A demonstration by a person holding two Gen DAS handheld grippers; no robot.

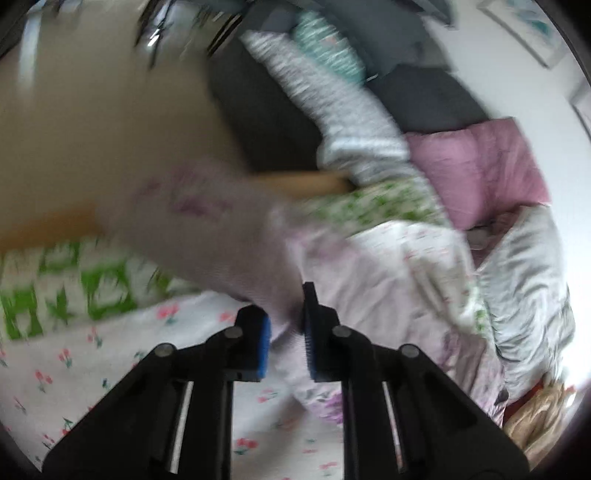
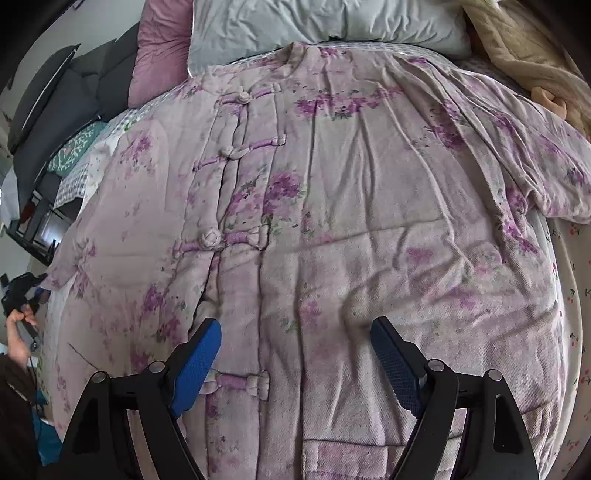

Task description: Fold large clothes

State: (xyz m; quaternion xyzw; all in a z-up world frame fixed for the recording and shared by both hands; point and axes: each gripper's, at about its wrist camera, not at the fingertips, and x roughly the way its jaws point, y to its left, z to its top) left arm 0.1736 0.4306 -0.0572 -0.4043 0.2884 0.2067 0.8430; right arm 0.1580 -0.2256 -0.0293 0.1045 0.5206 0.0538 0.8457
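Jacket (image 2: 332, 221) flat on cherry-print bed (image 1: 110, 369); left tongs (image 1: 286, 332) clamped on sleeve, right tongs (image 2: 295, 354) wide, empty

A home bedroom: a bed with a cherry-print sheet (image 1: 110, 354), pillows (image 2: 325, 18) and a folded quilt (image 1: 480, 162).

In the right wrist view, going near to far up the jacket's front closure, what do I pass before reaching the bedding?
Lowest pink knot fastener → third fastener → second fastener → top fastener → stand-up collar → pale grey-white pillow.
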